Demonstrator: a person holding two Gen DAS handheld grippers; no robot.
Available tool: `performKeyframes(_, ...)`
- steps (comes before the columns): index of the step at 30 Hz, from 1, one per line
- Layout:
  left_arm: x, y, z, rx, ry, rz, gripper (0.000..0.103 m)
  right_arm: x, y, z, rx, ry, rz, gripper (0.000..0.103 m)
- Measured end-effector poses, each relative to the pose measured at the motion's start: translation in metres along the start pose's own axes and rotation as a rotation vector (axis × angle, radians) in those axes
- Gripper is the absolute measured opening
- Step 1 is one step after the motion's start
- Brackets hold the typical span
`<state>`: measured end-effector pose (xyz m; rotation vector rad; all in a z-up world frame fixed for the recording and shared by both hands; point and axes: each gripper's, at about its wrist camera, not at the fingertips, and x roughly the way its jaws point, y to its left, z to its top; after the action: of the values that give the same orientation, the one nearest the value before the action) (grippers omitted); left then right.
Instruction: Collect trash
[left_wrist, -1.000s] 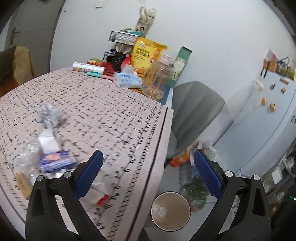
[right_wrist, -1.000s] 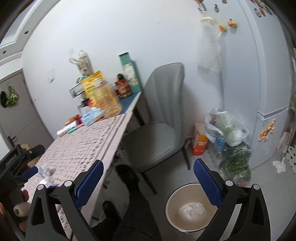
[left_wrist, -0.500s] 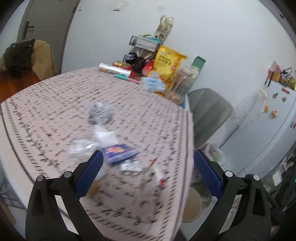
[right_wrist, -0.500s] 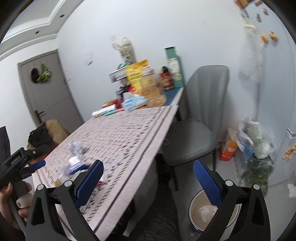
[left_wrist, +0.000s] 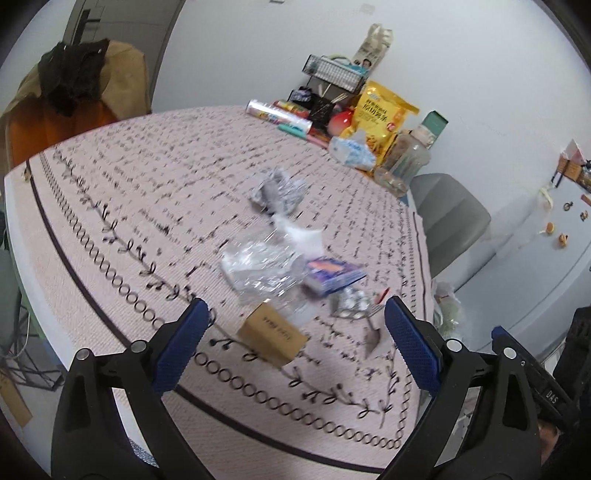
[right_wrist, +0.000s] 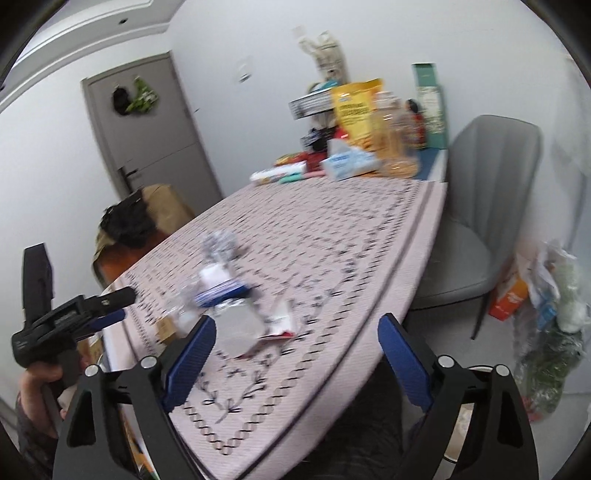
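The left gripper hovers with jaws apart, empty, over the trash pile near the worktop edge; the right gripper's jaws are closing, empty.

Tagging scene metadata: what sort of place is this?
Likely a home kitchen or dining corner: patterned table with trash and groceries like the yellow snack bag, grey chair, fridge with magnets.

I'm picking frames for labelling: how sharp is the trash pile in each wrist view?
Left wrist: mild motion blur; brown card box and blue packet stay readable. Right wrist: heavier smear; the pile blends together. Both: fisheye bends the table edge.
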<state>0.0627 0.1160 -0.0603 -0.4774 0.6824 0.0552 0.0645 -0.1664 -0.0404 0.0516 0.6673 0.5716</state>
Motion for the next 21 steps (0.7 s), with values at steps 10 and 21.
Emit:
performKeyframes(10,0.039,0.01,-0.014,0.017,0.09,0.028,0.083,0.052,0.032,-0.001,-0.077,0.113,0.048,0.073)
performKeyframes(21,0.045,0.013,-0.015,0.02,0.104,-0.007,0.055,0.089,0.048,0.002,-0.13,0.177,0.047,0.069)
